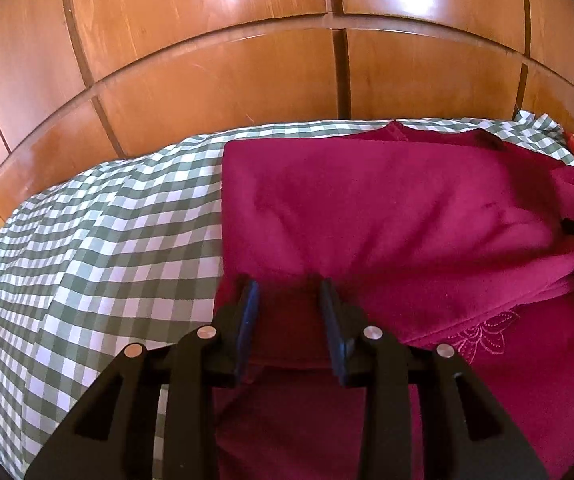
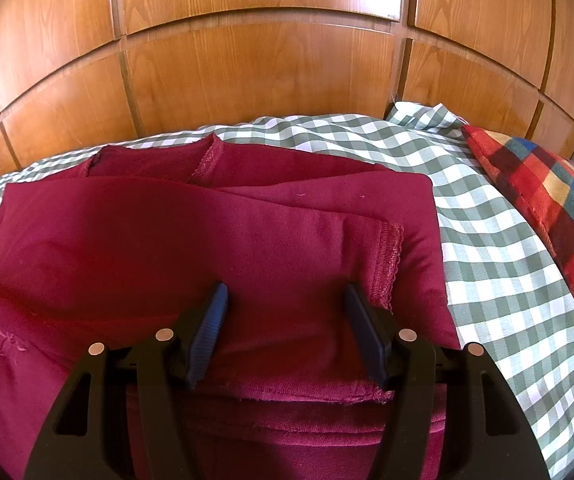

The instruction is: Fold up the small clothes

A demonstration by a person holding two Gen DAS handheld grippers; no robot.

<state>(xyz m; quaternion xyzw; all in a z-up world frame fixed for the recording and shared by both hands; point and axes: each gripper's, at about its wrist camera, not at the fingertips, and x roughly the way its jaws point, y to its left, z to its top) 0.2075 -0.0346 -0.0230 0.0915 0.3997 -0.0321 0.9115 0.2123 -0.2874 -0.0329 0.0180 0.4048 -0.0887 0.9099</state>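
**Two grippers over a folded maroon garment**

Two grippers hang above a maroon garment (image 1: pixel 387 208) lying partly folded on a green-and-white checked bedsheet (image 1: pixel 99 240). The left gripper (image 1: pixel 289 292) has its jaws parted, with the folded edge between the blue pads; whether they press it I cannot tell. The right gripper (image 2: pixel 285 296) stands with jaws wide apart over the garment's hemmed flap, gripping nothing. A plaid pillow (image 2: pixel 547 200) lies to the right, wooden panels (image 2: pixel 247 80) behind.
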